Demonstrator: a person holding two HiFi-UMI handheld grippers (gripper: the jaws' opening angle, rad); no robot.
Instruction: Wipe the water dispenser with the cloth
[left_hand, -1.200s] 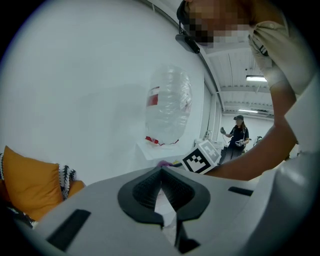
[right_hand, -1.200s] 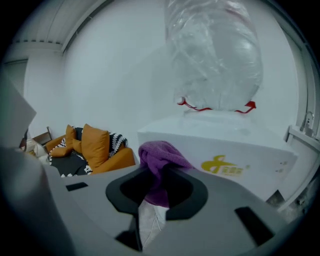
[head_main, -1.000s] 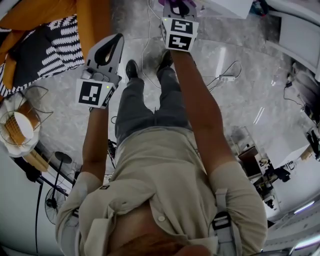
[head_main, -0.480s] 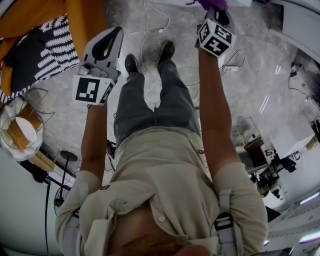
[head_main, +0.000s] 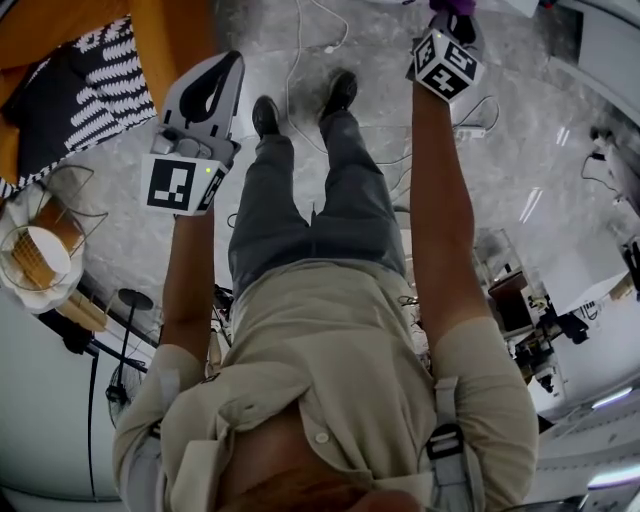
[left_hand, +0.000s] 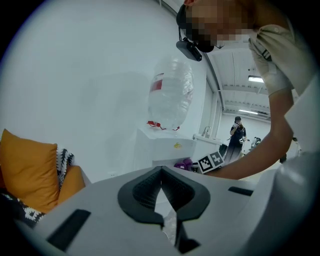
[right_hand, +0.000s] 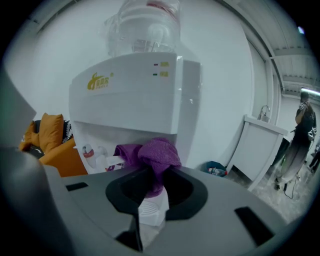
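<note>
The white water dispenser with a clear bottle on top stands straight ahead in the right gripper view, its taps in the recess below the front panel. My right gripper is shut on the purple cloth, which is bunched just in front of that recess; I cannot tell whether it touches. In the head view the right gripper is stretched far forward. My left gripper is held back at the left, shut and empty, and looks toward the dispenser from the side.
An orange sofa with a black-and-white cushion stands at the left, and a wire basket beside it. Cables and a power strip lie on the floor. A white cabinet stands to the right of the dispenser. A person stands behind.
My right gripper has moved to the right and farther forward with the purple cloth in it. The left gripper has barely shifted.
</note>
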